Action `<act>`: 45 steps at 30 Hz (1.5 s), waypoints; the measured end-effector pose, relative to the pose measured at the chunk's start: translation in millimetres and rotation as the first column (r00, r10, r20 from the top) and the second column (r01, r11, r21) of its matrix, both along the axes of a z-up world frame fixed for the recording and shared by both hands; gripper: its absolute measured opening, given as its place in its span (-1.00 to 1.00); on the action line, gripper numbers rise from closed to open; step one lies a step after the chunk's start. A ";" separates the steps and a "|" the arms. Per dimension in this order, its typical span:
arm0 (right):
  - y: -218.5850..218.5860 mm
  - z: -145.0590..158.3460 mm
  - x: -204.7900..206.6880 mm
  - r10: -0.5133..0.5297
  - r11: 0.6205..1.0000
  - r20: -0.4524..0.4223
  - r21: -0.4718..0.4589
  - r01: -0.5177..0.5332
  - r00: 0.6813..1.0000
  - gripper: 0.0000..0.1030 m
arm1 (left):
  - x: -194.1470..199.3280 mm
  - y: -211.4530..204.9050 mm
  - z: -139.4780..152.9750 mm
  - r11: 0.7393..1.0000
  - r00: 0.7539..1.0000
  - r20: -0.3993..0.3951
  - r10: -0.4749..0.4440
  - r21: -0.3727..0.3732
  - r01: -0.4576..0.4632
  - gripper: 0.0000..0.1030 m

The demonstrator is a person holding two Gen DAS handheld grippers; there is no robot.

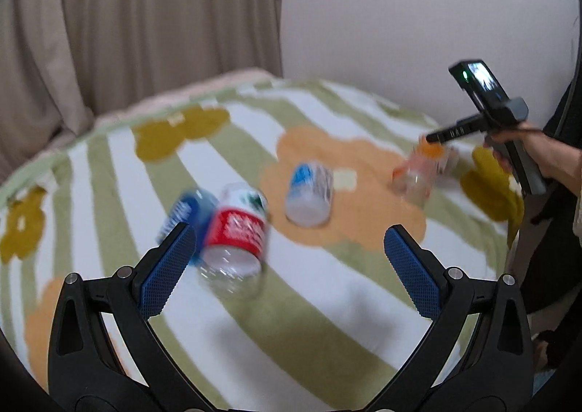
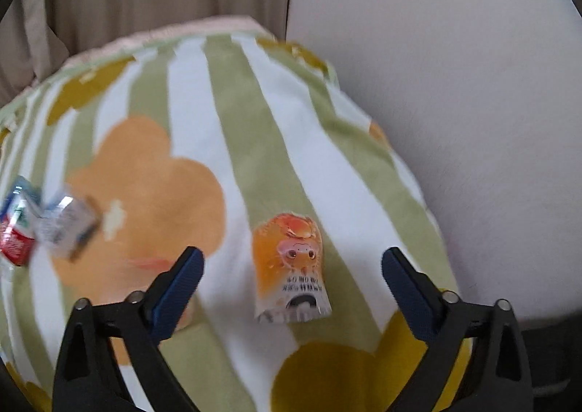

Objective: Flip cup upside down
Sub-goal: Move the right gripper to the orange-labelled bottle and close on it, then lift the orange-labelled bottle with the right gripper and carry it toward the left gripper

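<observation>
Several small plastic cups sit on a striped blanket [image 1: 327,302]. In the left wrist view a red-label cup [image 1: 236,230] is just right of my left finger, with a dark blue cup [image 1: 189,208] behind it. A light blue and white cup [image 1: 309,193] is farther back. My left gripper [image 1: 287,233] is open and holds nothing. In the right wrist view an orange cup [image 2: 291,266] lies between the fingers of my open right gripper [image 2: 291,252], untouched, with its wider end toward the camera. Blur hides whether the cups stand or lie.
A hand [image 1: 538,153] holds the right gripper above the orange cup [image 1: 422,171] at the blanket's right edge. Beige curtains [image 1: 145,11] and a white wall [image 1: 418,11] rise behind the bed. Two more cups [image 2: 54,226] are at the left of the right wrist view.
</observation>
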State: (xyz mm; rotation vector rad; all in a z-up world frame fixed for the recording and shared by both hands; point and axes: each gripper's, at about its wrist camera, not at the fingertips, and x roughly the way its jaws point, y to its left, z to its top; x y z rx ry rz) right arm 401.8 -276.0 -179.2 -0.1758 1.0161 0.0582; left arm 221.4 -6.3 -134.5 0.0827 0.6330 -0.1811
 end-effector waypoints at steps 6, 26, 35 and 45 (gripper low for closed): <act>-7.4 -30.2 23.1 -0.030 0.999 -0.068 0.019 0.031 0.997 0.49 | 10.1 -1.8 -34.3 1.000 0.996 -0.090 -0.004 -0.007 0.004 1.00; 42.9 69.8 -104.0 -0.023 0.935 0.093 0.355 -0.011 0.995 0.11 | -38.9 25.4 -3.2 0.999 0.998 -0.066 0.014 -0.044 -0.017 1.00; 159.6 11.5 -178.4 0.119 0.915 0.013 0.386 -0.115 0.993 0.10 | -83.2 49.1 -3.9 0.997 0.996 -0.073 0.049 -0.062 -0.053 1.00; 193.1 -43.3 -188.2 0.058 0.924 -0.080 0.382 -0.023 0.995 0.11 | -92.2 62.9 -28.2 0.992 0.991 -0.122 0.064 -0.099 -0.076 0.99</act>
